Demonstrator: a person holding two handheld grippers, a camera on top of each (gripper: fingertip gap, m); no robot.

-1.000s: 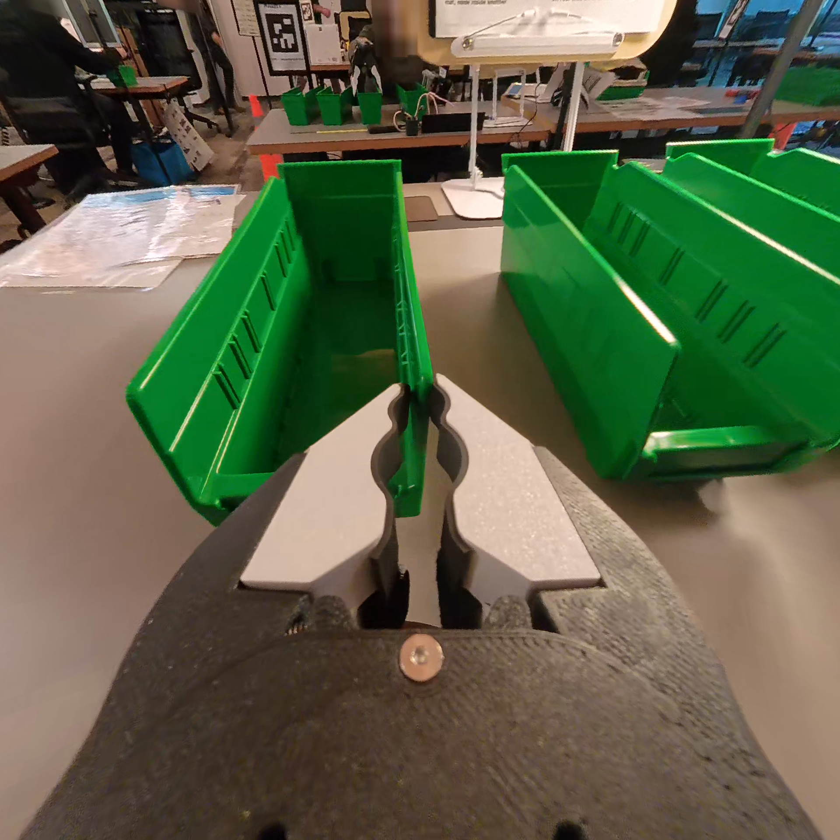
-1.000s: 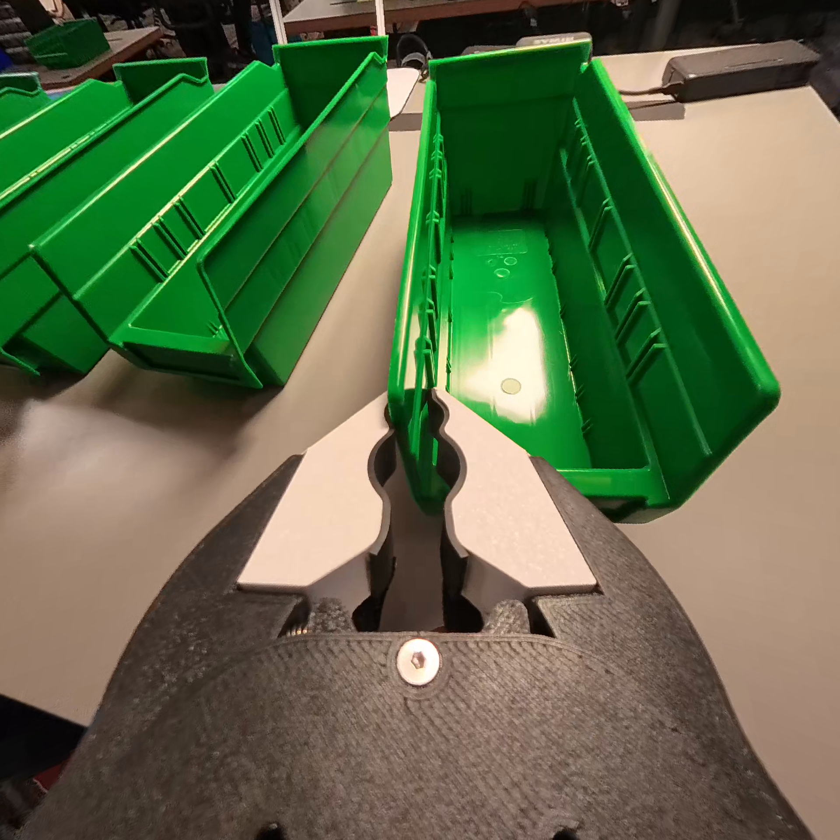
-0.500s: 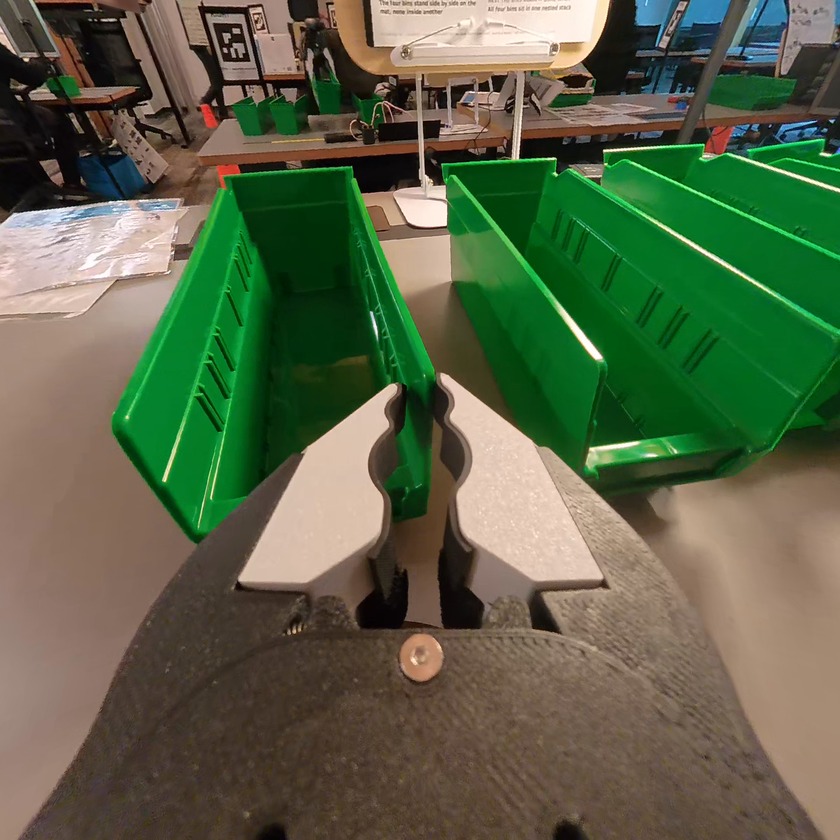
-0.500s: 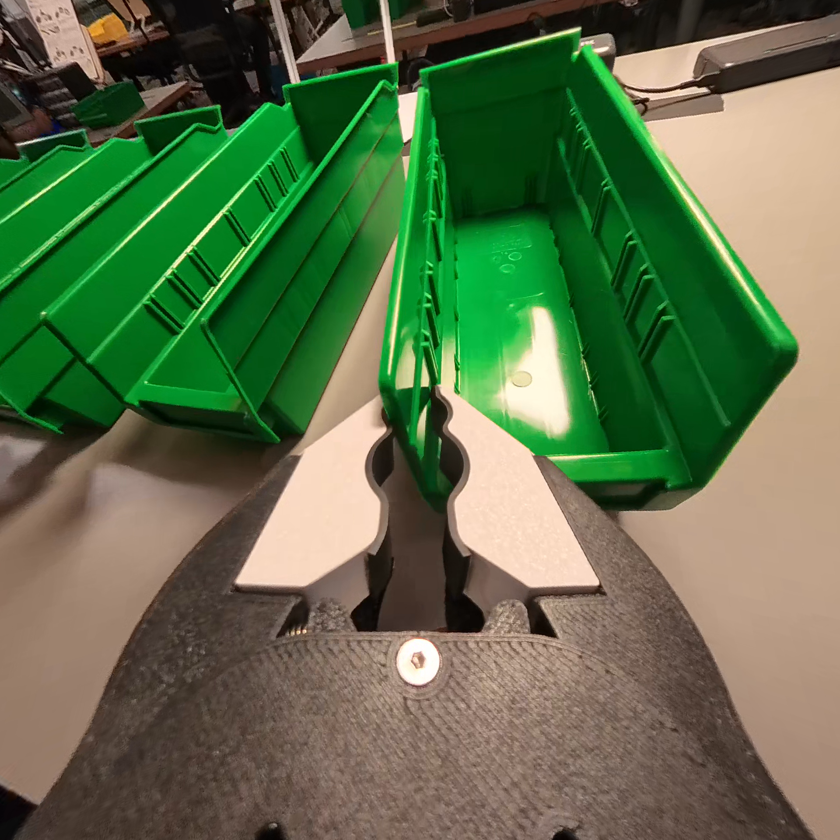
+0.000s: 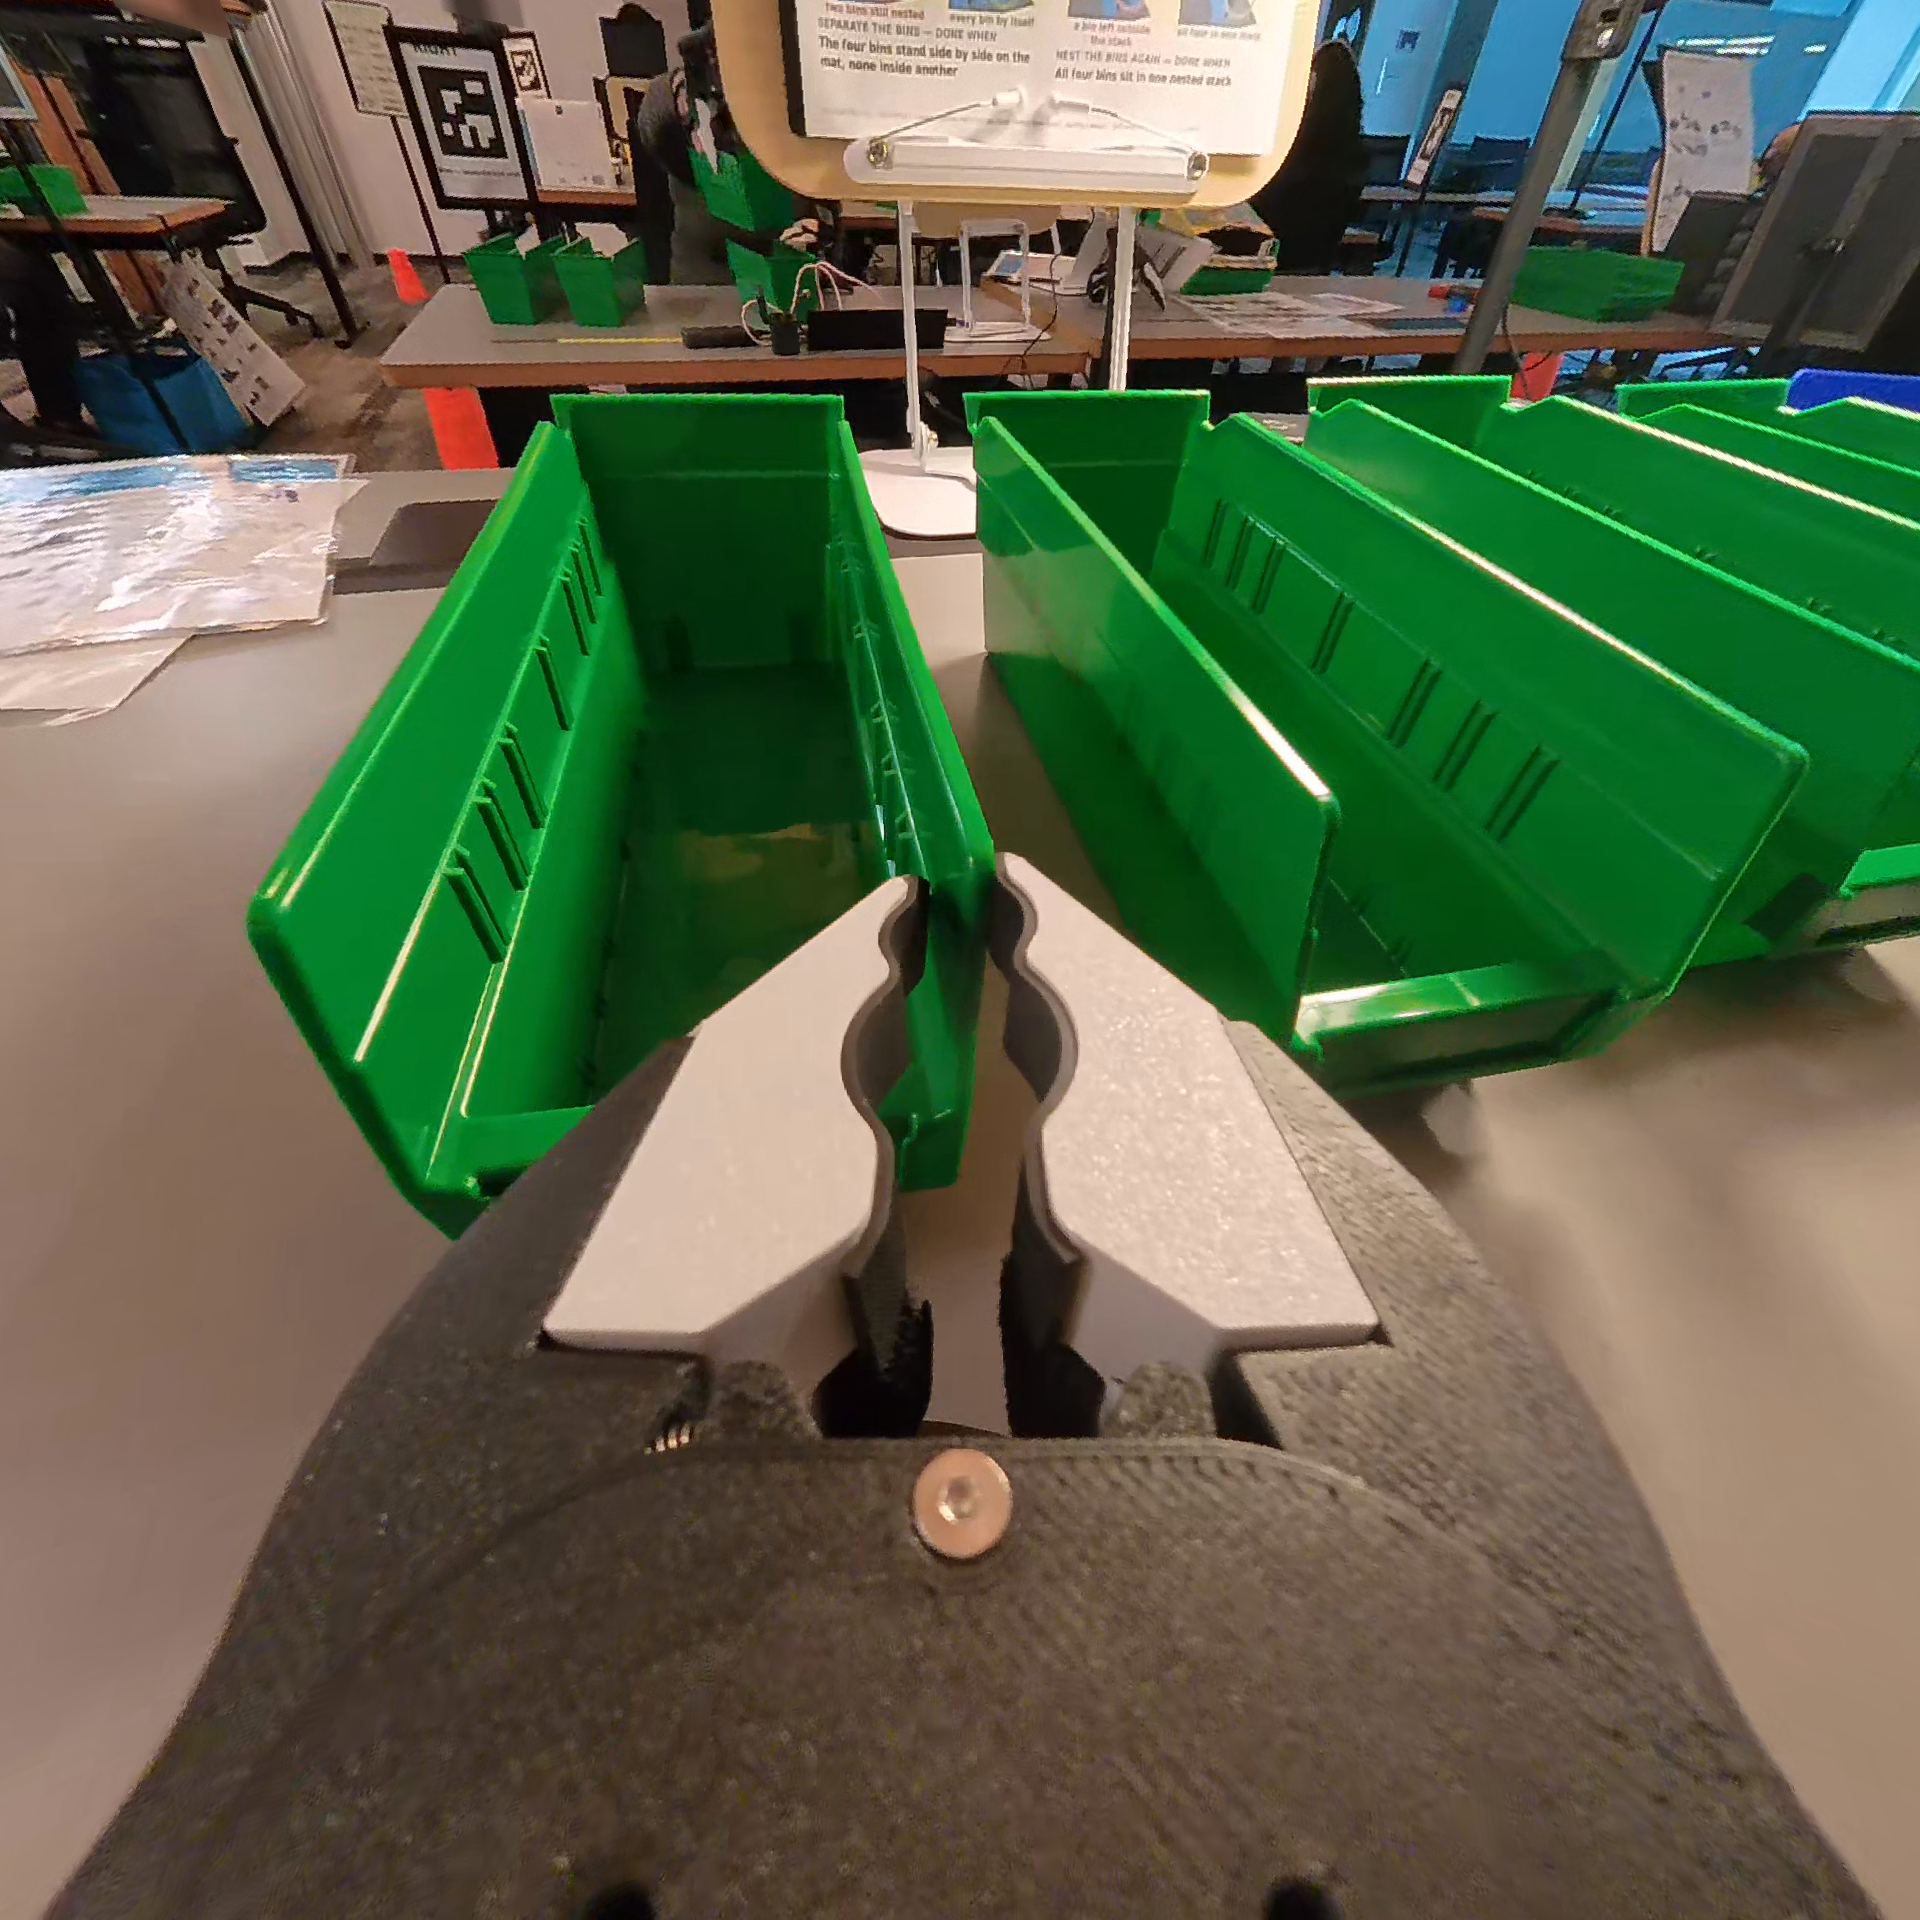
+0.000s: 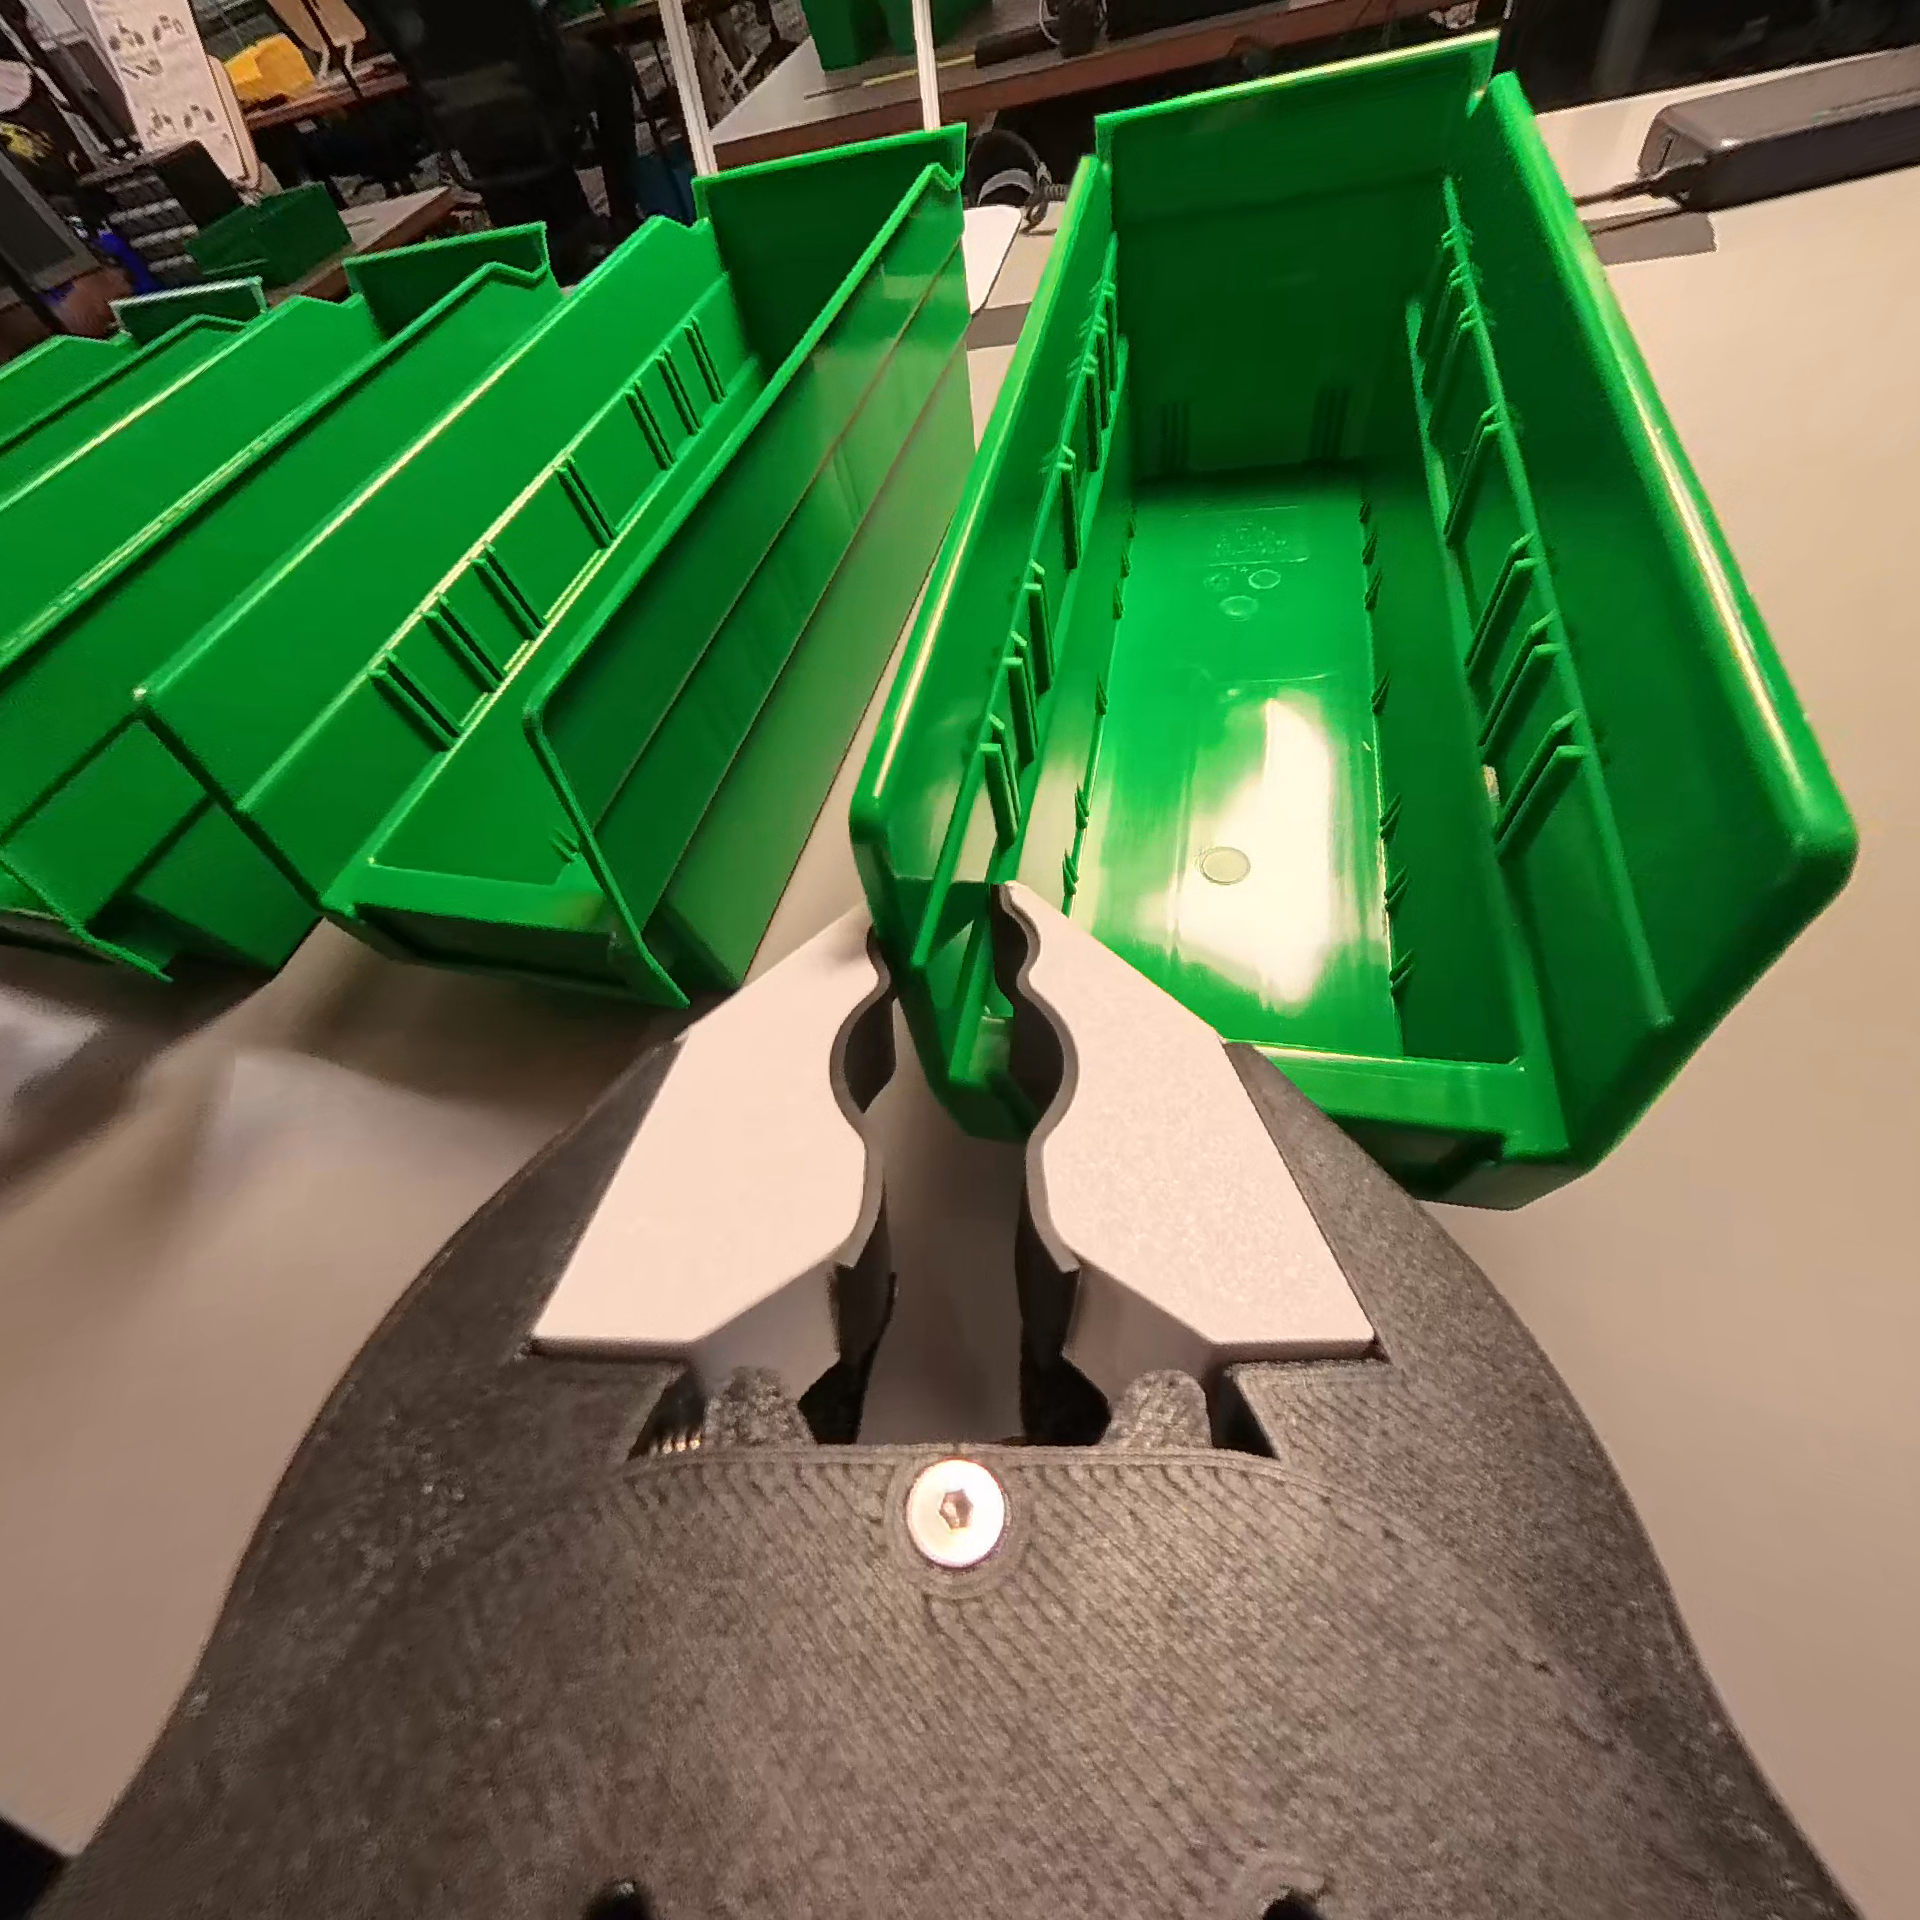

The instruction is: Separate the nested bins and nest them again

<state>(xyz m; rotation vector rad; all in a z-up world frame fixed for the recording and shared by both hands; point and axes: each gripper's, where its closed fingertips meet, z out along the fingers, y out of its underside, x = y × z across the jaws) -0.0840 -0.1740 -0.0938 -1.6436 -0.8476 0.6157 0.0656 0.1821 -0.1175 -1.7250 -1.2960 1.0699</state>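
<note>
In the left wrist view my left gripper [image 5: 956,888] is shut on the right side wall of a long green bin [image 5: 499,831], near its front corner. Both pads touch the wall. The bin is empty, with its far end pointing away from me. In the right wrist view my right gripper [image 6: 935,914] is shut on the left side wall of another empty green bin [image 6: 1558,623]. That wall leans between the pads and the bin sits tilted. More green bins lie side by side between the two, in the left wrist view [image 5: 1403,748] and in the right wrist view [image 6: 582,644].
The bins stand on a grey table [image 5: 156,987]. A sign board on a white stand [image 5: 925,499] is behind them, with plastic sheets [image 5: 156,551] at the far left. A black power brick [image 6: 1766,145] lies at the far right. Other tables with small green bins are beyond.
My right gripper has raised its bin, which now tilts more and leans between the pads. In the left wrist view the neighbouring bins have come closer, and the grip on the wall holds.
</note>
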